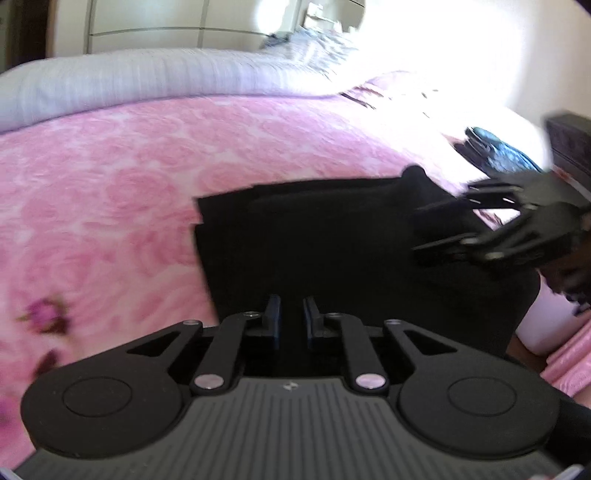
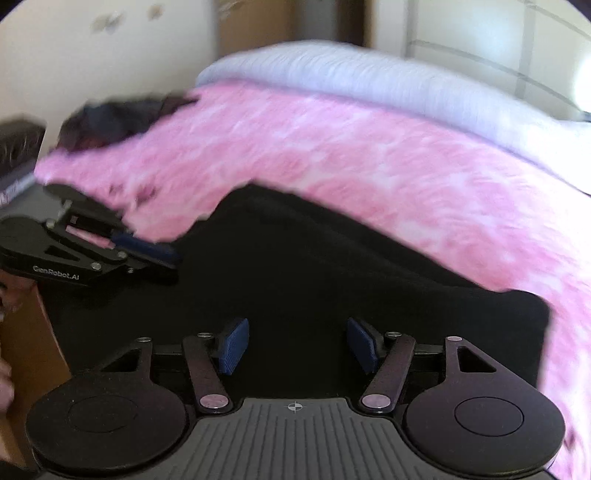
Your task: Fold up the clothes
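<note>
Left wrist view: nearing cloth (image 1: 332,243), left gripper (image 1: 291,317) almost closed, empty; right gripper (image 1: 436,229), three o'clock, gaping empty; likely regrasping an edge.

Pink floral bedspread (image 1: 155,155), grey pillow (image 1: 122,81), white wardrobe (image 1: 166,26)

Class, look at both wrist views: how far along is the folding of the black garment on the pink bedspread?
Done: the black garment lies flat with layered, squared edges on the pink bedspread. In hand: nothing visibly gripped; the left gripper is nearly closed, the right gripper open above it. Left: any final fold, and the dark clothes pile.
</note>
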Motion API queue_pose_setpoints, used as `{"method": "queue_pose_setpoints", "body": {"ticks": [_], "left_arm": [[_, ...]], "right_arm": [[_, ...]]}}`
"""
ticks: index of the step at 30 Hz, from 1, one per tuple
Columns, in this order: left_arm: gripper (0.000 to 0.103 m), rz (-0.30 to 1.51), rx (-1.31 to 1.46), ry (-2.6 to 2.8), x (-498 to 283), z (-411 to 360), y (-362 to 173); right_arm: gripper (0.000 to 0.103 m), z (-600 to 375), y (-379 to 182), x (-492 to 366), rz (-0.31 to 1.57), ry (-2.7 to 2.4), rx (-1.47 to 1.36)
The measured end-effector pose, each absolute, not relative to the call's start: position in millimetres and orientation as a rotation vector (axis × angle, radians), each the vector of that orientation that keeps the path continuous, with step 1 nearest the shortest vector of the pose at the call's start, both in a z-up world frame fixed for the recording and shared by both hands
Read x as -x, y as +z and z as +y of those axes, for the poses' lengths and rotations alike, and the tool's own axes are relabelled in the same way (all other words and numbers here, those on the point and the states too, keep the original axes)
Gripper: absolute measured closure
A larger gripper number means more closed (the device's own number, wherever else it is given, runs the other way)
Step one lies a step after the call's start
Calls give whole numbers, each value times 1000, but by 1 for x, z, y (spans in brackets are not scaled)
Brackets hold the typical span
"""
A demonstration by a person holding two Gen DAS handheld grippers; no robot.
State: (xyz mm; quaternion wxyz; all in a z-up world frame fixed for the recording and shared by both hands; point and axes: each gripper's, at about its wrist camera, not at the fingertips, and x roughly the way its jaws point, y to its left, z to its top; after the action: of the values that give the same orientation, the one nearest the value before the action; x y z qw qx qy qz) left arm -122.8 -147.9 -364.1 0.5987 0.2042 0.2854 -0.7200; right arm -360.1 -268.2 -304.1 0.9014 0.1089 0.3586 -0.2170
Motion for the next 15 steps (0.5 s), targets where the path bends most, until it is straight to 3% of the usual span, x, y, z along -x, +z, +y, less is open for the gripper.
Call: {"method": "queue_pose_setpoints", "body": {"ticks": [5,9,12,15], "left_arm": [[88,647,-473,-1619,119,-96,-348],[86,634,-545,-1590,130,-82,-365],[75,633,-511,-1557,126,-85,-375],[74,636,-495,-1528,124,-79,-365]], "right_arm": [[39,-223,-286,407,645,-502,-252],[39,-198,-316,427,713,-516,-254],[39,-196,-326,434,680,-510,-249],[39,-188,-308,437,669,-551,-227]]}}
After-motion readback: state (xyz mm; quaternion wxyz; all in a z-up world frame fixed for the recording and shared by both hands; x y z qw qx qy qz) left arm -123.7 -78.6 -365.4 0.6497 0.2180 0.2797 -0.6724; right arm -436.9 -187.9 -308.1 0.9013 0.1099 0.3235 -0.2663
